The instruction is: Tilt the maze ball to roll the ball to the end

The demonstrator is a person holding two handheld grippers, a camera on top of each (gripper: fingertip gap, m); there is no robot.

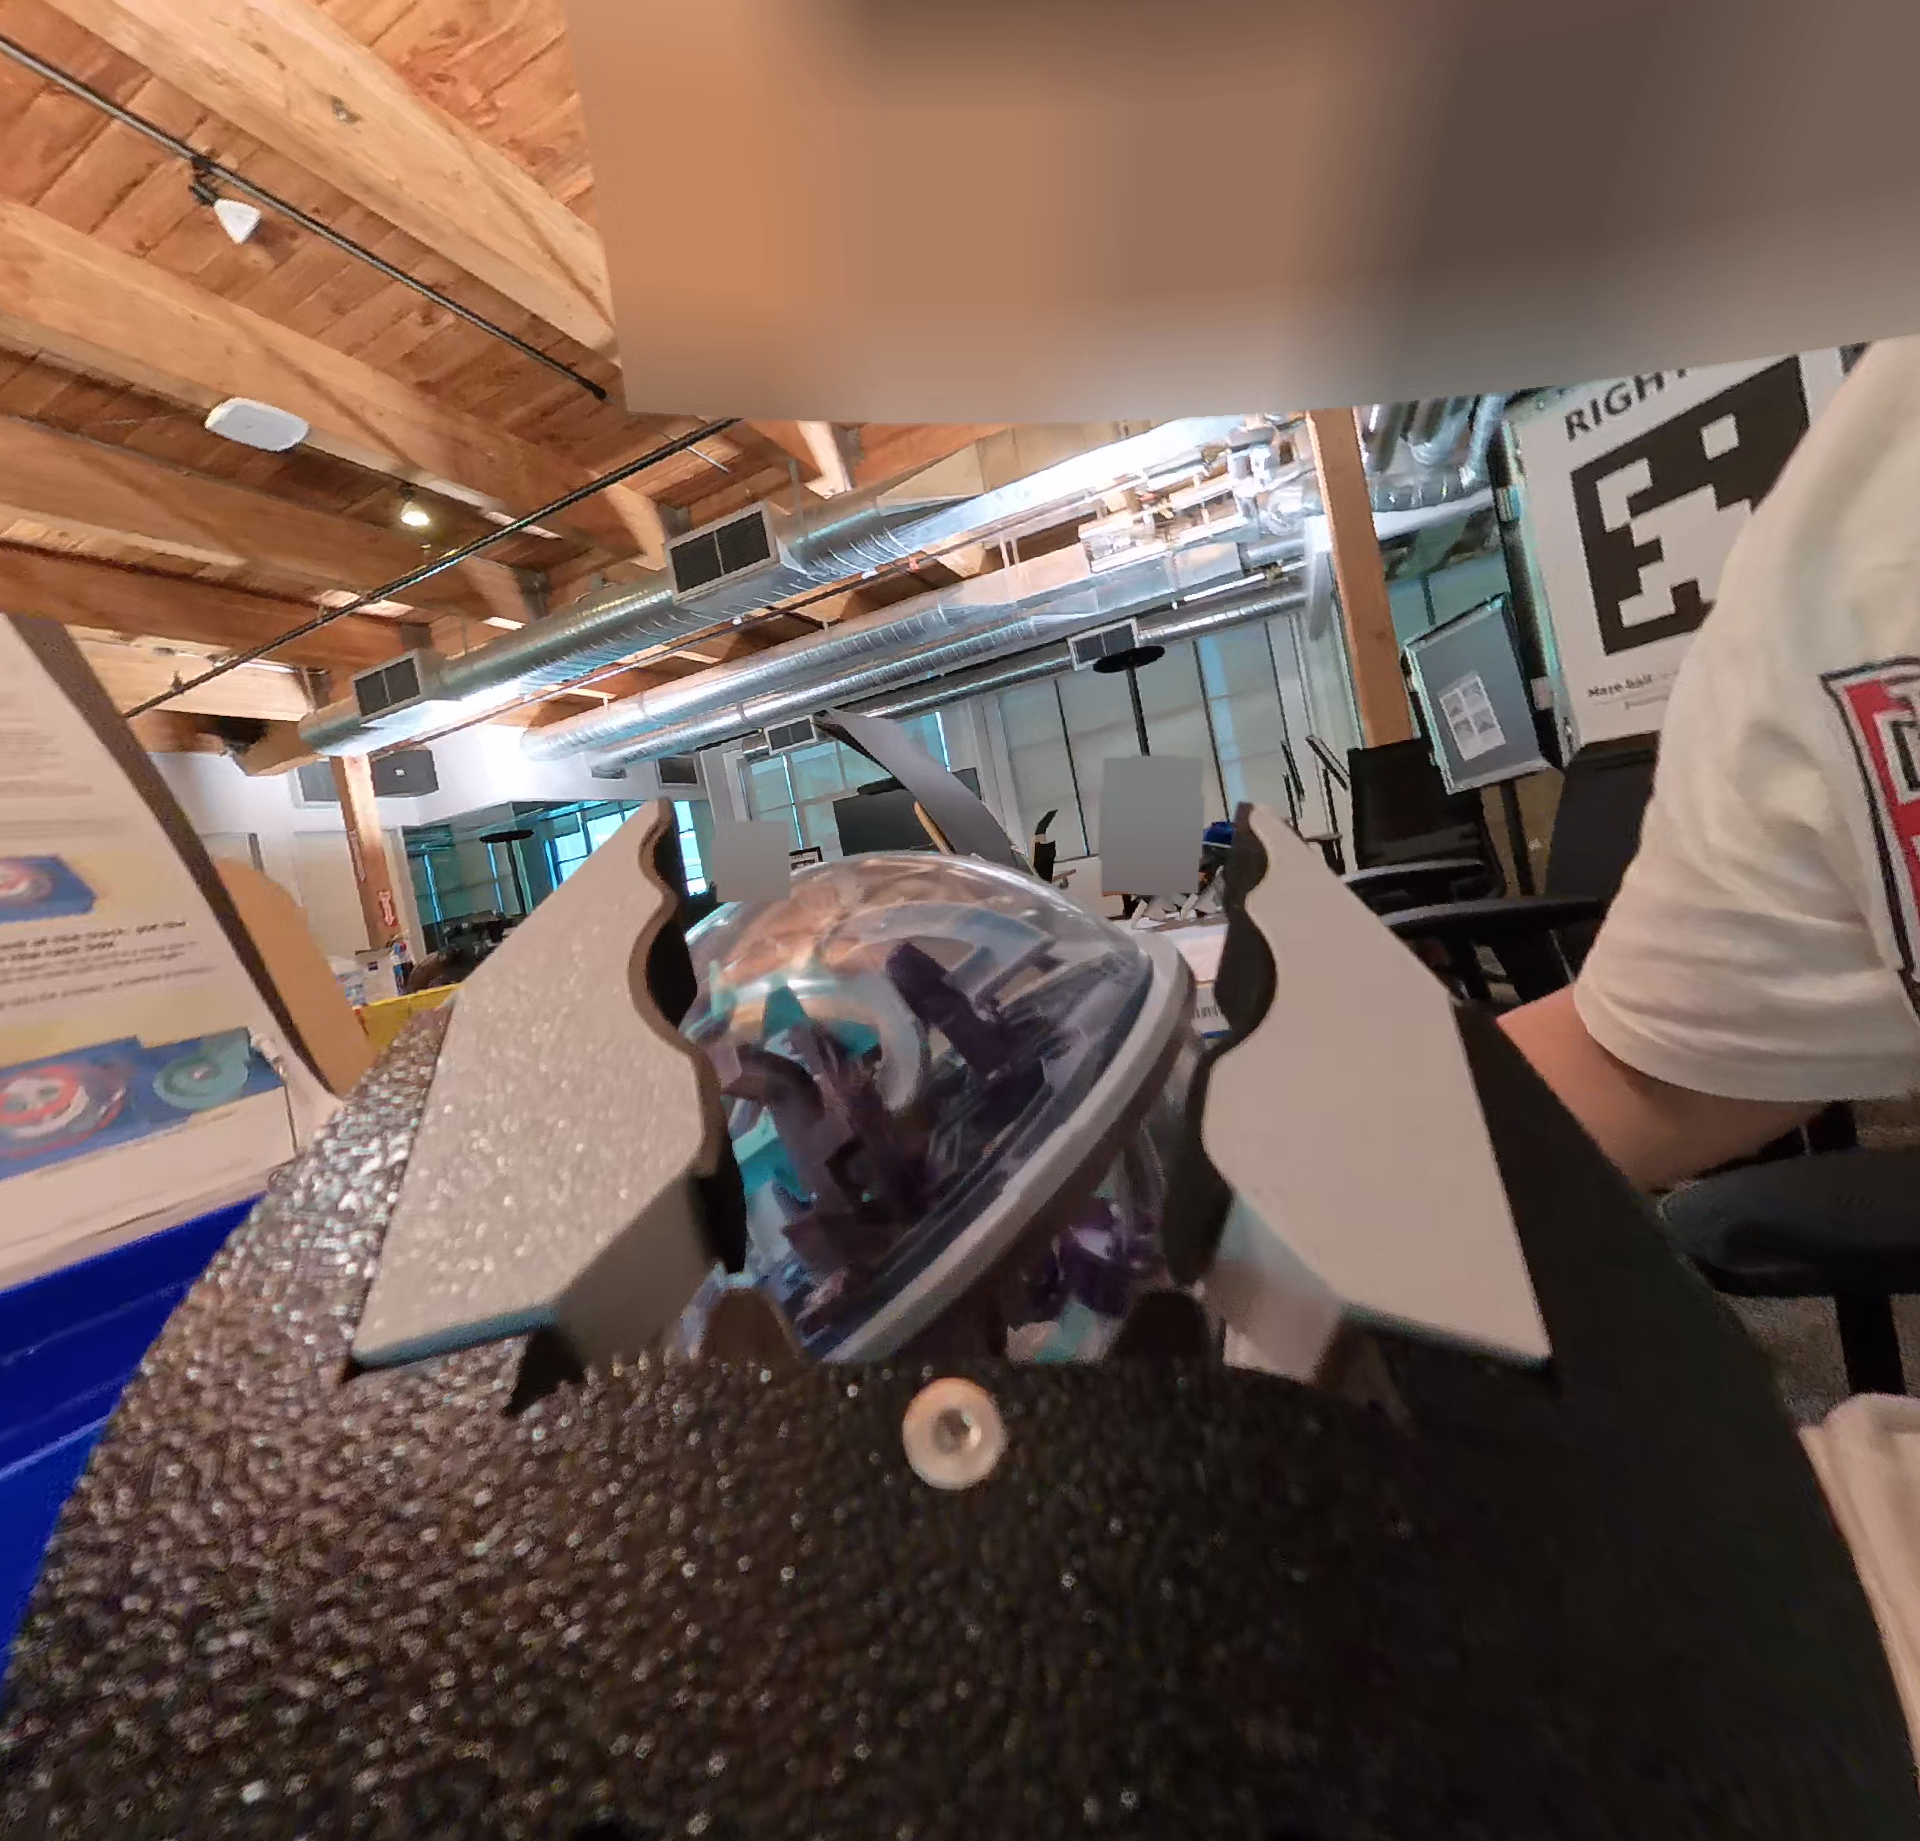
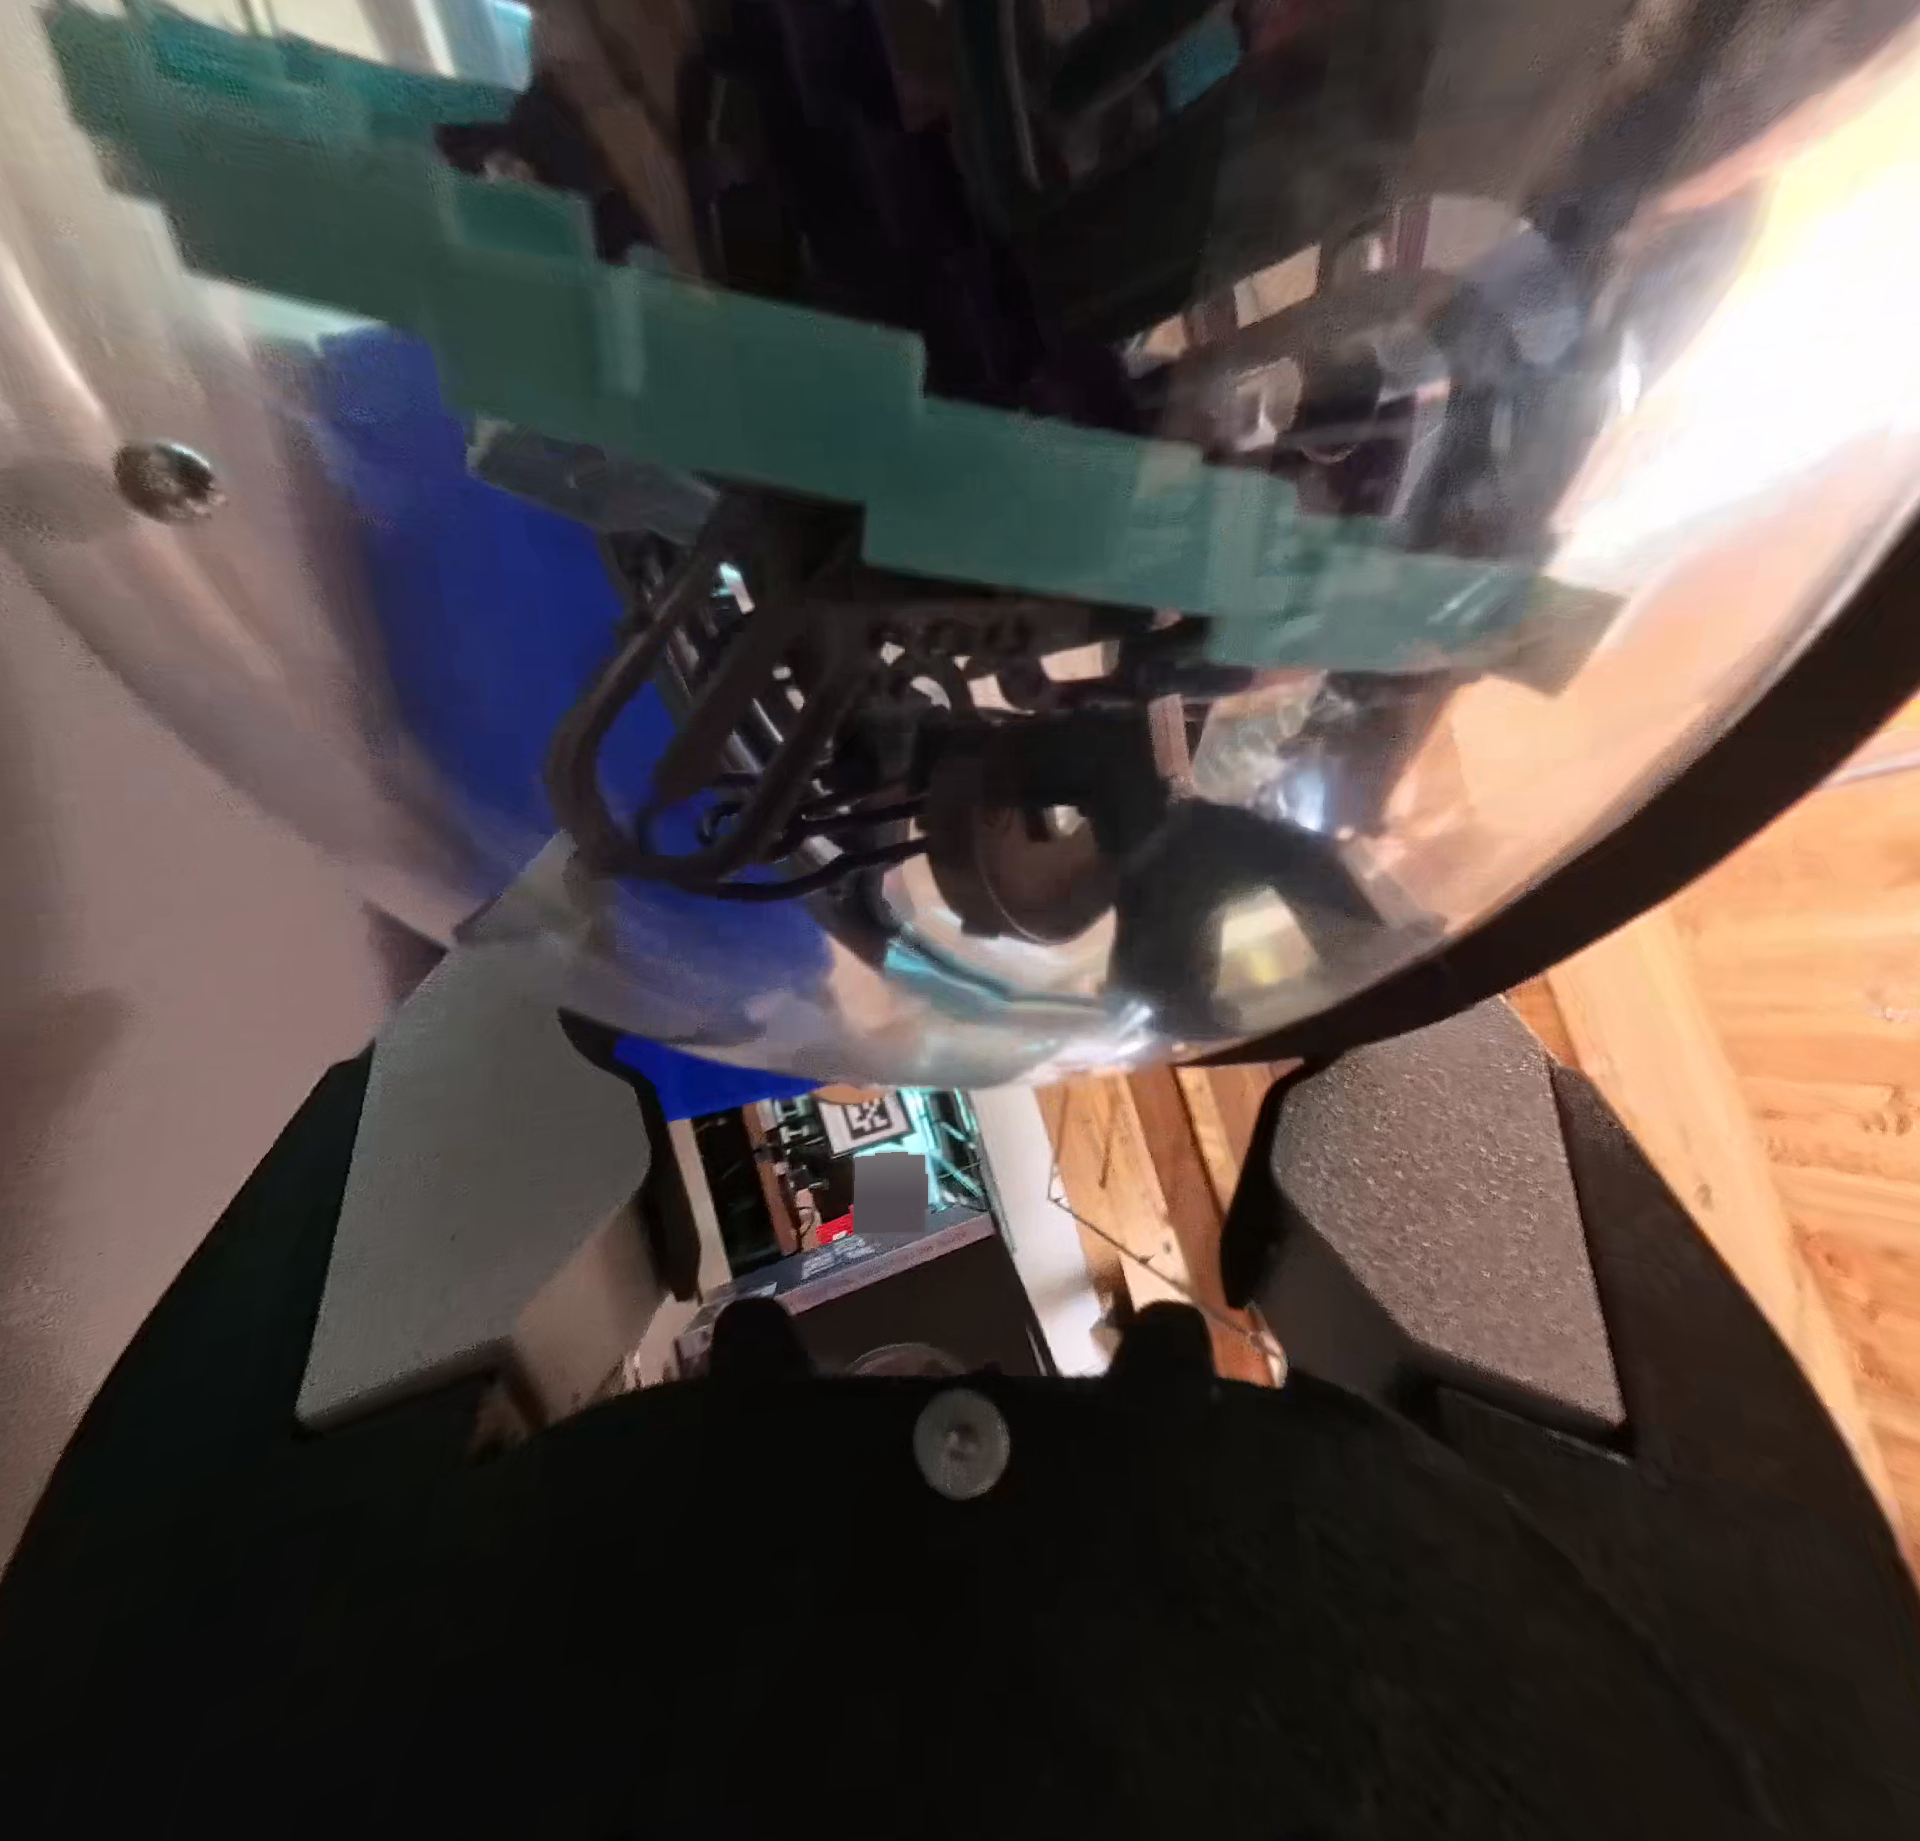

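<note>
The left gripper (image 1: 951, 1053) pinches the maze ball (image 1: 914, 1095) between both fingers, lifted for tilting; the right gripper (image 2: 961, 1116) sits spread against its underside at six o'clock, likely steadying; the inner ball is not discernible.

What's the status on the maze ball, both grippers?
Left gripper shut on maze ball, held up in the air. Right gripper open, fingertips against the sphere's underside. Inner ball not visible. Nothing in the way.
</note>
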